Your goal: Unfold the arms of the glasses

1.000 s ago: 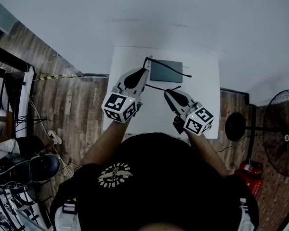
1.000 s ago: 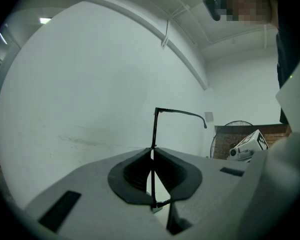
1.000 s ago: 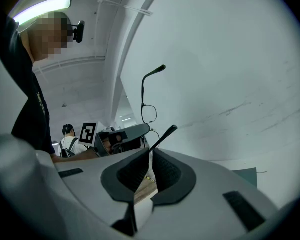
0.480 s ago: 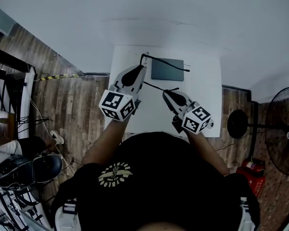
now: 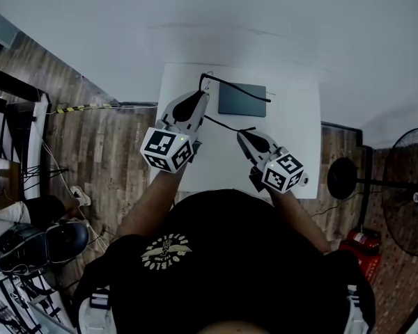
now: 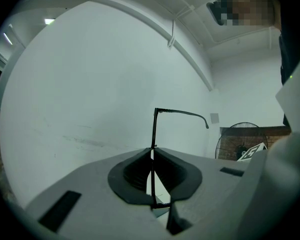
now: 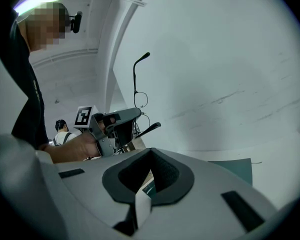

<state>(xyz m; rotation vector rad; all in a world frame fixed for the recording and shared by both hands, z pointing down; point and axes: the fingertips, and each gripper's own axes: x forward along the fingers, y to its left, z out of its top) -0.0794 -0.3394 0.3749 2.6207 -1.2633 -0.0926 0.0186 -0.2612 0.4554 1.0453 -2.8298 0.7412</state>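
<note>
**Thin frame in a one-sided pinch: where it could go wrong**

The glasses (image 5: 223, 82) are off the counter (image 5: 292, 152), gripped only by the left gripper (image 5: 202, 94). Its jaws are pressed together on the thin front frame, which runs edge-on between them in the left gripper view (image 6: 153, 134). One arm of the glasses reaches out over the dark case (image 5: 242, 101). The other angles down towards the right gripper (image 5: 242, 135), and both look swung out, so the unfolding seems close to done.

The main risk, as I judge it, is the hold itself. A wire-thin rim between two flat pads can pivot or slip if anything presses on an arm, and the glasses would then drop onto the case or the counter. The second risk is the right gripper: its tip sits just beside the end of the lower arm, and a push past the hinge's stop could bend that arm or twist the frame out of the pinch.

The right jaws stand at a narrow gap with nothing between them – only counter and case show through (image 7: 149, 156). The left forearm reaches forward with its gripper pointing away from the body. The right gripper angles up and inward towards the glasses, and both marker cubes sit near the person's chest.
</note>
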